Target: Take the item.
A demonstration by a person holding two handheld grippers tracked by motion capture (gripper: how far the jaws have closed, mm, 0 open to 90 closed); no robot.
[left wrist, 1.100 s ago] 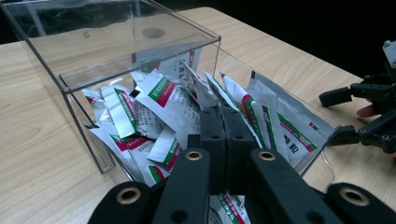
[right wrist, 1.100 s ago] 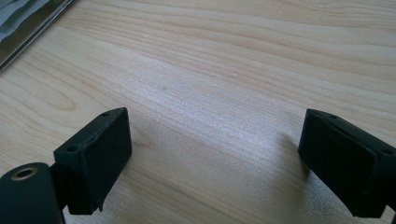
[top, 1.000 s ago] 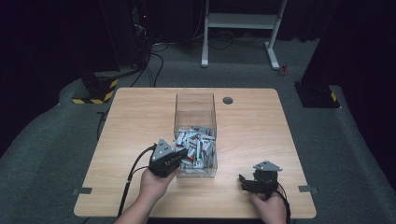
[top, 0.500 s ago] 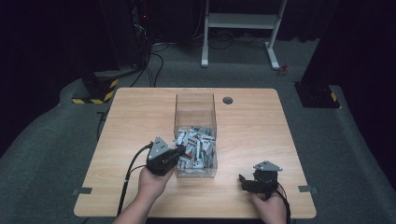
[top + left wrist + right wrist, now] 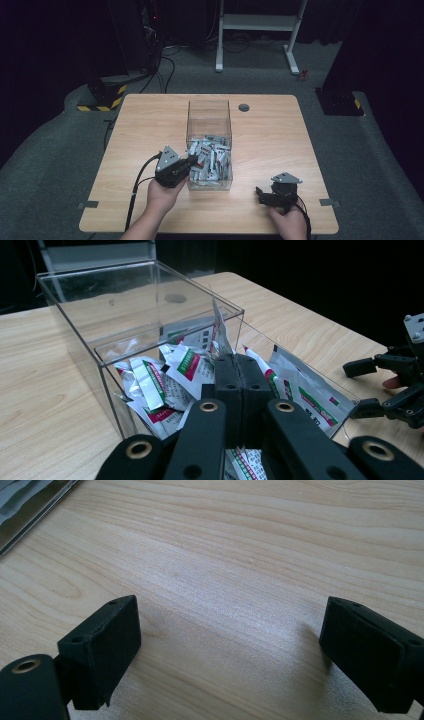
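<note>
A clear plastic box (image 5: pixel 208 103) stands mid-table, its near half heaped with silver sachets (image 5: pixel 214 156) printed in green and red. My left gripper (image 5: pixel 192 161) reaches over the box's near left corner. In the left gripper view the box wall (image 5: pixel 75 330) and the sachets (image 5: pixel 186 365) lie just beyond my left gripper (image 5: pixel 239 362), whose jaws are pressed together on the edge of a thin silver sachet (image 5: pixel 219 332) that stands up from their tips. My right gripper (image 5: pixel 260 195) rests open by the table's near right edge; its jaws (image 5: pixel 227 645) stand wide apart over bare wood.
The wooden table (image 5: pixel 270 135) has a round cable hole (image 5: pixel 243 107) right of the box's far end. Dark carpet surrounds the table, a white desk frame (image 5: pixel 260 25) stands behind it, and a black cable (image 5: pixel 137 185) trails from my left gripper.
My left gripper has shifted a little to the left at the box's near corner. The right gripper has stayed where it was.
</note>
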